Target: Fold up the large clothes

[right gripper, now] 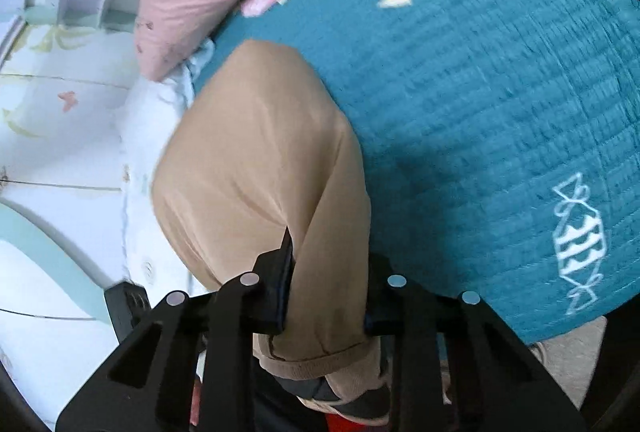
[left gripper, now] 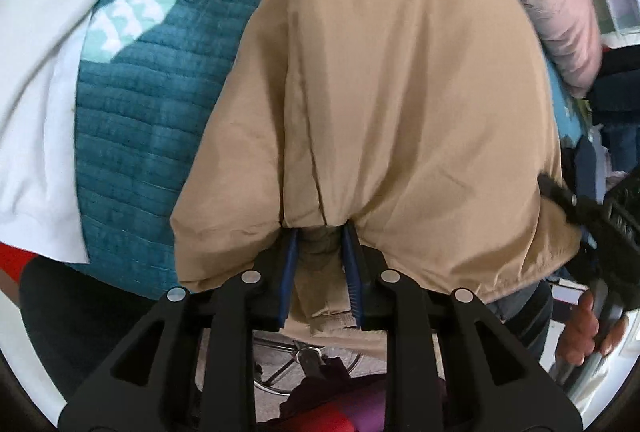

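Both grippers [left gripper: 320, 228] [right gripper: 326, 272] clamping tan garment [left gripper: 380, 91].

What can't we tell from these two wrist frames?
- Left wrist view: the left gripper fingertips are buried in the tan garment, so the grip depth is hidden.
- Right wrist view: the right gripper has one finger showing; the tan garment covers the other.
- Both views: the garment's type and full outline are cut off; it fills the frames.
- Right wrist view: the teal quilt print is motion-blurred.
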`<move>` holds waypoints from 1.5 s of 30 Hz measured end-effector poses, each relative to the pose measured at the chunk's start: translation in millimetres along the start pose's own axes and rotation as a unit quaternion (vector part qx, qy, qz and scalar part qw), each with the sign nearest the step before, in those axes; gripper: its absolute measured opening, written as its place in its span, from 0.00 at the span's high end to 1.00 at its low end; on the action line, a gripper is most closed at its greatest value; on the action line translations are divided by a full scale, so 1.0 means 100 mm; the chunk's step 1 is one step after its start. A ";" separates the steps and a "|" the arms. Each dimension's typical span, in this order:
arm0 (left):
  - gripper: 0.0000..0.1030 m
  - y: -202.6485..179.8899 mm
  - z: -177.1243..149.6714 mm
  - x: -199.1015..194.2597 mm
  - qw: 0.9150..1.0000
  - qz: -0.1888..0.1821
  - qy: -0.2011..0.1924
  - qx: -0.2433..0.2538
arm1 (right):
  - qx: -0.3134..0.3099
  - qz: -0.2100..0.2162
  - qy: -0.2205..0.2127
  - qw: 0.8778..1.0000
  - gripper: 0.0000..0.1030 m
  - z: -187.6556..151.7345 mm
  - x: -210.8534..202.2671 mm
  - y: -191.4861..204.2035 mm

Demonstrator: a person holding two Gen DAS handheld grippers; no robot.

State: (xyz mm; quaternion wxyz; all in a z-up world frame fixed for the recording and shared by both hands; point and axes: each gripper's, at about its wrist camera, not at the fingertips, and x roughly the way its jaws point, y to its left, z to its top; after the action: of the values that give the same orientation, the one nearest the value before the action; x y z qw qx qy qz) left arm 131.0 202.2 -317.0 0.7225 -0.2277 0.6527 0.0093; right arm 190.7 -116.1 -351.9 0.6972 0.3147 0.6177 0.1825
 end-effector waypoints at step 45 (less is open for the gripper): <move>0.98 -0.26 0.89 0.01 0.989 0.124 -0.060 0.057 | -0.107 -0.108 0.033 0.988 0.92 0.20 0.75 0.66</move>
State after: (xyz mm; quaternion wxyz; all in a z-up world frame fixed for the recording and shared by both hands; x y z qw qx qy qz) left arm 222.5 208.5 -305.8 0.7651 -0.1022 0.6312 0.0753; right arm 231.5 -23.7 -363.0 0.7221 0.1634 0.6474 0.1813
